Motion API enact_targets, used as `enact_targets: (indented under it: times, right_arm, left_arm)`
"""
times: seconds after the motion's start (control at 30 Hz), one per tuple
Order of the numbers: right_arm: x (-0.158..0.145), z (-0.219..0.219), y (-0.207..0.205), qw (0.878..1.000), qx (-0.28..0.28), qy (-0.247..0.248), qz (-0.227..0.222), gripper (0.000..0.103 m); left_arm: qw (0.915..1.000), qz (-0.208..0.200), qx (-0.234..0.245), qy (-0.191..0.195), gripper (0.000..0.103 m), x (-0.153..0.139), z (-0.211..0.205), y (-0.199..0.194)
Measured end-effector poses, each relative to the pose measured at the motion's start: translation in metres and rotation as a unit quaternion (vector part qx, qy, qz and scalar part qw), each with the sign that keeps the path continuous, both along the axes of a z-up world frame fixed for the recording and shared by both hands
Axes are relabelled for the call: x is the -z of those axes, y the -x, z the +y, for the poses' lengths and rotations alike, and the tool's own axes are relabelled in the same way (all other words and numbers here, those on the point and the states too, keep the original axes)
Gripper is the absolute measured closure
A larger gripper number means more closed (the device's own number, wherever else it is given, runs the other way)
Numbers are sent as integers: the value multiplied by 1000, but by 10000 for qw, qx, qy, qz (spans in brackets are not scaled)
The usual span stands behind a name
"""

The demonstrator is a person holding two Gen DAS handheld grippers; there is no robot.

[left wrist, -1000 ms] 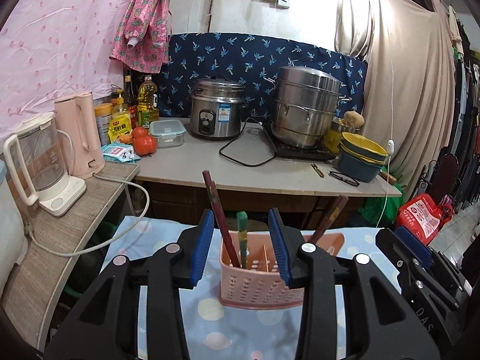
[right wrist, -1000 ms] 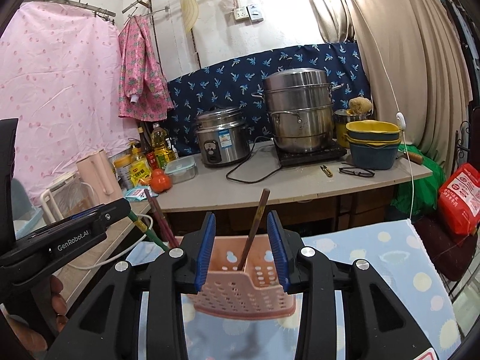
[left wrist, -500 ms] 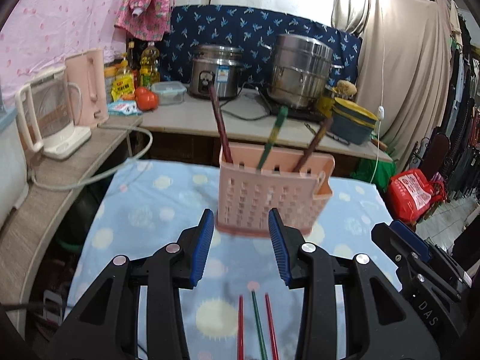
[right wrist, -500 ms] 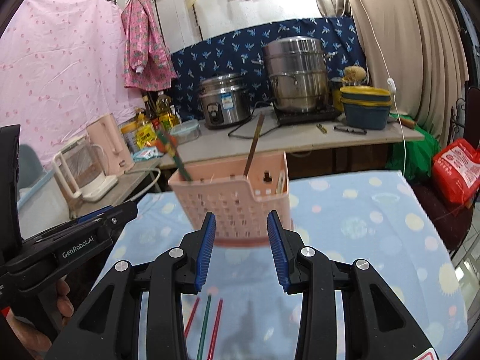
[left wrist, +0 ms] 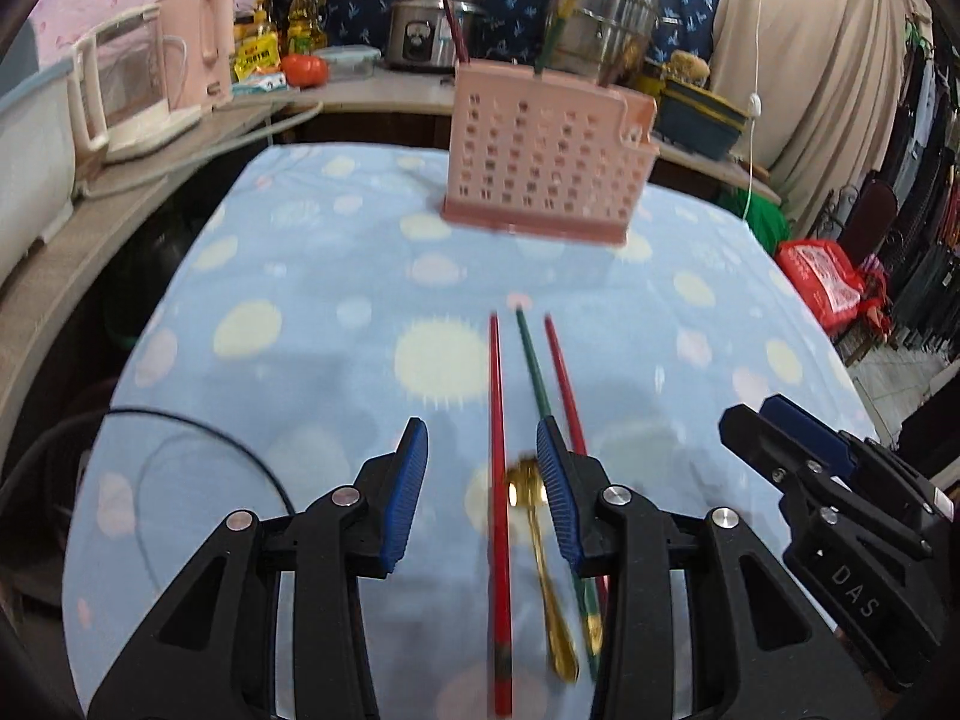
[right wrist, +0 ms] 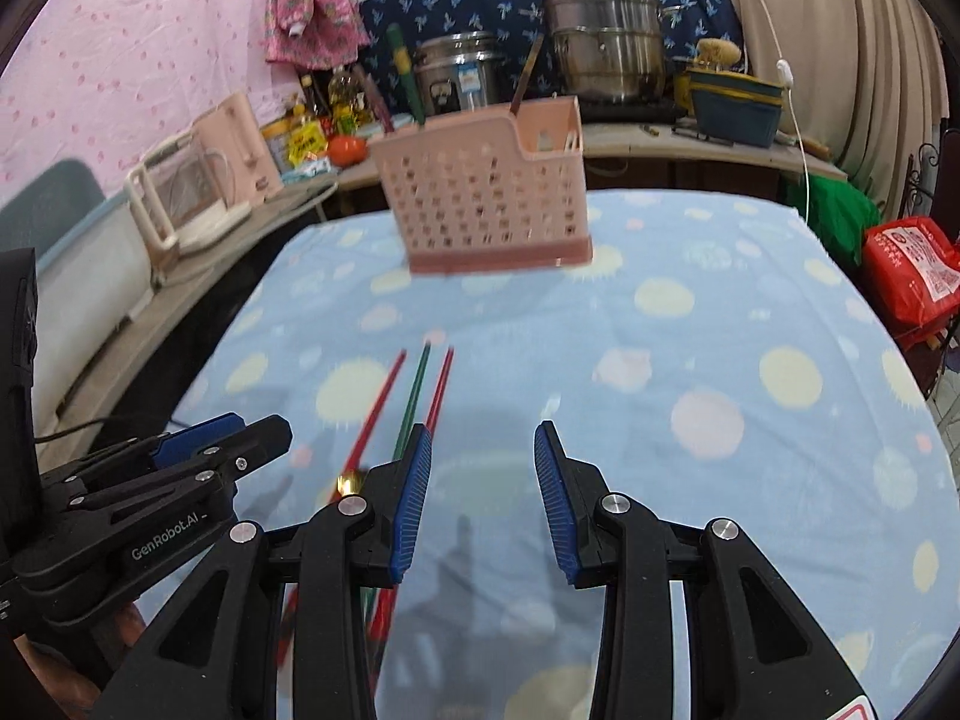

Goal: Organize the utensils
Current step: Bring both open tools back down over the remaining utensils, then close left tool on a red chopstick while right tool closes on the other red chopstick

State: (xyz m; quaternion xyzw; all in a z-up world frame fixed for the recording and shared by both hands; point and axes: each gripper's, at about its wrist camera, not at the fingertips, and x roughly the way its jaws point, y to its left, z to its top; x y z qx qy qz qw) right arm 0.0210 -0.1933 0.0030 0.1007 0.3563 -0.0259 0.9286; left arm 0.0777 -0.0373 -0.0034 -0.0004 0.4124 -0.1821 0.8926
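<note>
A pink perforated utensil basket [left wrist: 543,162] stands at the far side of the blue dotted cloth [left wrist: 300,312], with a few sticks upright in it; it also shows in the right wrist view [right wrist: 486,198]. Near me lie two red chopsticks [left wrist: 497,450], a green chopstick [left wrist: 531,360] and a gold spoon [left wrist: 540,540]. My left gripper [left wrist: 483,468] is open and empty, hovering over the left red chopstick and the spoon. My right gripper [right wrist: 480,474] is open and empty, to the right of the chopsticks [right wrist: 414,396].
A side counter on the left holds a glass kettle [left wrist: 132,84] and a pink jug [left wrist: 201,42]. The back counter holds a rice cooker [left wrist: 426,30], a steel pot [left wrist: 600,12] and bowls [left wrist: 702,114]. A black cable [left wrist: 198,480] lies at the cloth's left. A red bag [left wrist: 822,282] sits right.
Both grippers have pulled back and tilted down from the basket. The chopsticks and the gold spoon on the cloth have come into view beneath them.
</note>
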Motion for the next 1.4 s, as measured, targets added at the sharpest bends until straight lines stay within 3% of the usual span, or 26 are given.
enact_targets:
  times: [0.17, 0.57, 0.8, 1.03, 1.4]
  right_arm:
    - [21, 14, 22, 9994, -171, 37, 310, 68]
    - [46, 34, 51, 9968, -448, 150, 643, 68]
    - [44, 36, 53, 9967, -473, 175, 639, 68]
    - [45, 43, 52, 9959, -580, 180, 674, 68]
    - [50, 56, 50, 9940, -760, 277, 738, 68]
  left_arm:
    - [9995, 266, 168, 0, 67, 24, 5, 26]
    - [9979, 370, 511, -149, 68, 46, 9, 67]
    - [9979, 385, 518, -60, 70, 46, 15, 67]
    - [9984, 372, 434, -57, 88, 48, 22, 61]
    - [9979, 317, 553, -97, 90, 49, 18, 62]
